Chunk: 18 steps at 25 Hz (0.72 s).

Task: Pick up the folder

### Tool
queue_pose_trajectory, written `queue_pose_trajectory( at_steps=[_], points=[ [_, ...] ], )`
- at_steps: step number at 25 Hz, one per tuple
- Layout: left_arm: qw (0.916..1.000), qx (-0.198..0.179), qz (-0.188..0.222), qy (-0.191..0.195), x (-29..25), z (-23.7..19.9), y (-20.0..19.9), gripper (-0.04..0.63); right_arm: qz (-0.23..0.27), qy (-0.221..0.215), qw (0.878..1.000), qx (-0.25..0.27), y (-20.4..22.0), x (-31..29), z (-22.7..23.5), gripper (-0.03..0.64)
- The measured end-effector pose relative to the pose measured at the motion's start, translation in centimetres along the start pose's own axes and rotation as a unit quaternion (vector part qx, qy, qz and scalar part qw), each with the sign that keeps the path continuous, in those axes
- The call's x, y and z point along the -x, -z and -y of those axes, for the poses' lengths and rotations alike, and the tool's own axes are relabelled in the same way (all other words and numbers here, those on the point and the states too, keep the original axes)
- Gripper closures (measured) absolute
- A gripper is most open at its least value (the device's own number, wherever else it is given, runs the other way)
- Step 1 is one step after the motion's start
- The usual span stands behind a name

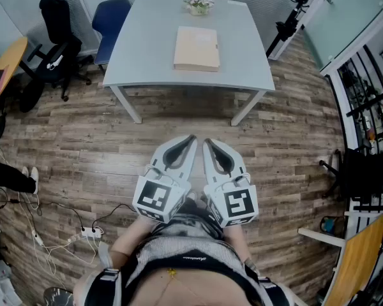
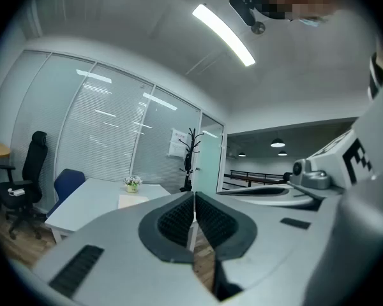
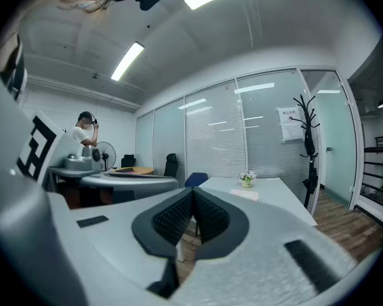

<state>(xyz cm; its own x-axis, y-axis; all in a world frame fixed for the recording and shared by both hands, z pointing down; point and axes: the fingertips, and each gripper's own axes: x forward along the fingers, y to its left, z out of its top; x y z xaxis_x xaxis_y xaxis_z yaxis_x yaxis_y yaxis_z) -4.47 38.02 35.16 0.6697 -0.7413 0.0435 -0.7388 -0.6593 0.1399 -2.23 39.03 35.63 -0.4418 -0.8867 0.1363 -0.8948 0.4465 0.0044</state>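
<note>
Beige flat folder [image 1: 196, 48] lying on pale grey table [image 1: 147, 56], well apart. Left gripper [image 1: 190, 140], right gripper [image 1: 208, 143] sitting closed, empty. Likely needing: walking closer, opening jaws, pinching folder edge.

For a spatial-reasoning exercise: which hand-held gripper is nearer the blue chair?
Left. In the head view, the left hand-held gripper is below-right of the blue chair; the right hand-held gripper is farther right.
</note>
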Motion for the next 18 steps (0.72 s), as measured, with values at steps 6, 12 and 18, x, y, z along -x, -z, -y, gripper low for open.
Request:
queue_pose_trajectory(
  at_steps=[6,12,18],
  points=[
    [0.9999,0.004,0.0,-0.015,0.0,0.0,0.0,0.581,0.015,0.001,1.0,-0.018,-0.1,0.5,0.3,0.578],
    [0.9992,0.024,-0.008,-0.03,-0.5,-0.3,1.3,0.474,0.008,0.001,1.0,-0.028,0.7,1.1,1.8,0.519],
    [0.9983,0.033,-0.02,-0.043,-1.1,-0.1,2.8,0.474,-0.001,0.0,0.999,-0.038,2.2,1.5,3.4,0.484]
  ],
)
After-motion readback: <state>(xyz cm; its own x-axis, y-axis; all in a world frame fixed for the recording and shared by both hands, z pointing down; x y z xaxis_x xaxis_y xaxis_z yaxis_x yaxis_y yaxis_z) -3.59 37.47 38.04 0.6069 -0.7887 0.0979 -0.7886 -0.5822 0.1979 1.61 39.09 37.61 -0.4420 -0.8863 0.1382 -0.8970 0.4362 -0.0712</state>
